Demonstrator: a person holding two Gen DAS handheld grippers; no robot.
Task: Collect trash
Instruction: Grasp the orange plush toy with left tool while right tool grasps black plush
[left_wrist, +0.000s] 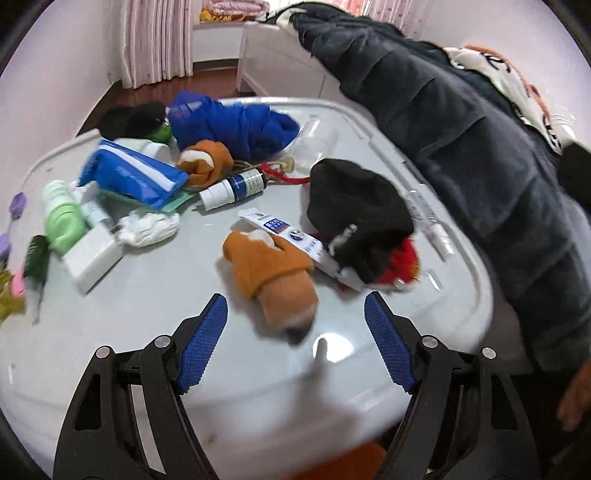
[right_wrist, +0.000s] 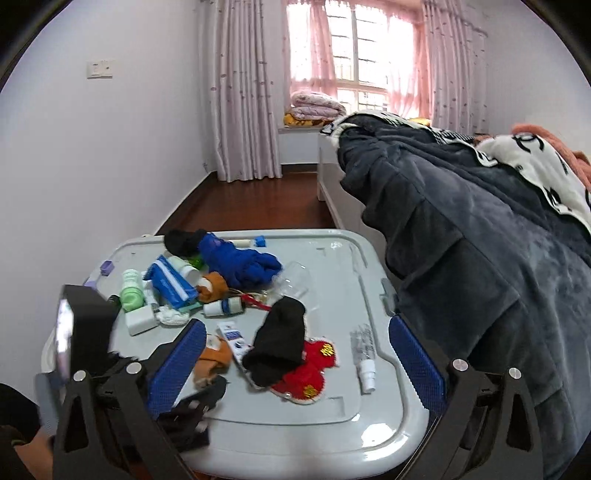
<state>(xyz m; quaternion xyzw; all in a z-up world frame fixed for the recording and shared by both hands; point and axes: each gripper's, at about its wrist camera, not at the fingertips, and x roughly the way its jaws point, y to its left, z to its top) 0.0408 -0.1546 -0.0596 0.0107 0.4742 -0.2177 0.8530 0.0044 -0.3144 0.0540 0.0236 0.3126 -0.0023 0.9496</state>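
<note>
Plainly, both grippers hang over a grey plastic lid (right_wrist: 373, 424) strewn with odds and ends, and neither has hold of anything. The left gripper (left_wrist: 295, 314) stands with its blue pads well apart, nothing pressed between them; an orange sock (left_wrist: 273, 280) lies on the lid just beyond its fingertips. The right gripper (right_wrist: 297, 341) has its jaws spread as wide as they go, empty, framing the middle of the lid from above.

Taking the black sock (left_wrist: 354, 210) near the lid's centre as the landmark: a red embroidered patch (right_wrist: 306, 373) lies partly under it on the near side. A white toothpaste tube (left_wrist: 291, 240) with blue print lies between the black sock and the orange sock, touching both. A clear spray bottle (right_wrist: 364, 354) lies beside the sock toward the bed, apart from it. Farther from the sock, toward the wall, sit a small white-capped bottle (left_wrist: 232, 188), a crumpled white tissue (left_wrist: 151, 229), a blue tissue pack (left_wrist: 133, 177), a green bottle (left_wrist: 62, 218) and a white box (left_wrist: 92, 258). Behind the sock lie a blue garment (left_wrist: 232, 125) and a crumpled clear plastic wrapper (right_wrist: 293, 282). A dark grey quilt (right_wrist: 480, 258) hangs over the bed alongside the lid.
</note>
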